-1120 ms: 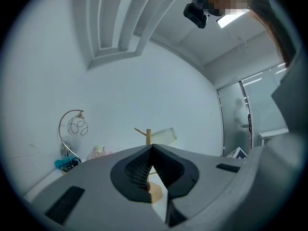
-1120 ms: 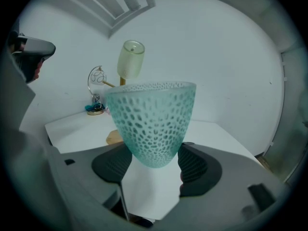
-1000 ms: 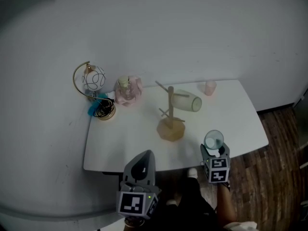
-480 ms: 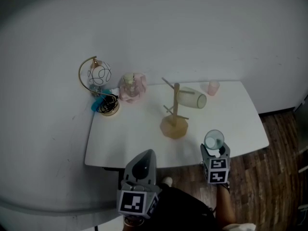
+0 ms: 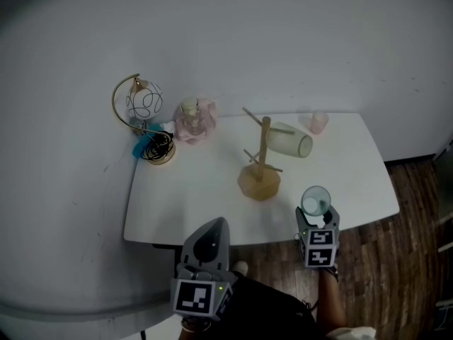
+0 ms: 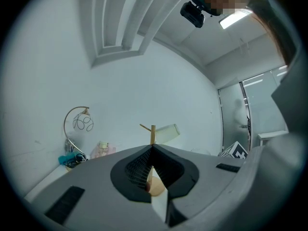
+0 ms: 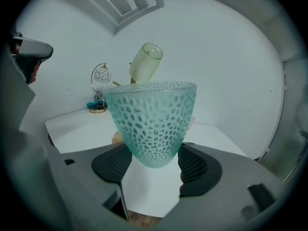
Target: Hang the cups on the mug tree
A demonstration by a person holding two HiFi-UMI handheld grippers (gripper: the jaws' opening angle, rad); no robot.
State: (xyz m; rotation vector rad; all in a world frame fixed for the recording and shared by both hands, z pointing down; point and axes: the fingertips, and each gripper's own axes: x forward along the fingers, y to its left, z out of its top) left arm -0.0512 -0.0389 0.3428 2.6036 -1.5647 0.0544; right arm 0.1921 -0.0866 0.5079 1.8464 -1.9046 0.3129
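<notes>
The wooden mug tree (image 5: 262,160) stands mid-table, with a pale green cup (image 5: 289,140) hanging on its right branch. That tree (image 6: 152,134) shows just past my left gripper (image 6: 151,148), whose jaws are shut with nothing in them. In the head view the left gripper (image 5: 212,234) sits at the table's near edge. My right gripper (image 7: 154,153) is shut on the narrow base of a dimpled teal cup (image 7: 153,121). It holds the teal cup (image 5: 315,200) upright over the table's front right. A small pink cup (image 5: 319,122) stands at the back right.
A gold hoop lamp (image 5: 140,112) with a dark cord and a blue item stands at the table's (image 5: 191,190) back left. A pink ornament (image 5: 195,120) is beside it. A white wall rises behind, and wooden floor (image 5: 417,211) lies to the right.
The head view has shifted a little, so the table and tree sit slightly higher and further right in the picture. Both grippers keep their places, the teal cup still held.
</notes>
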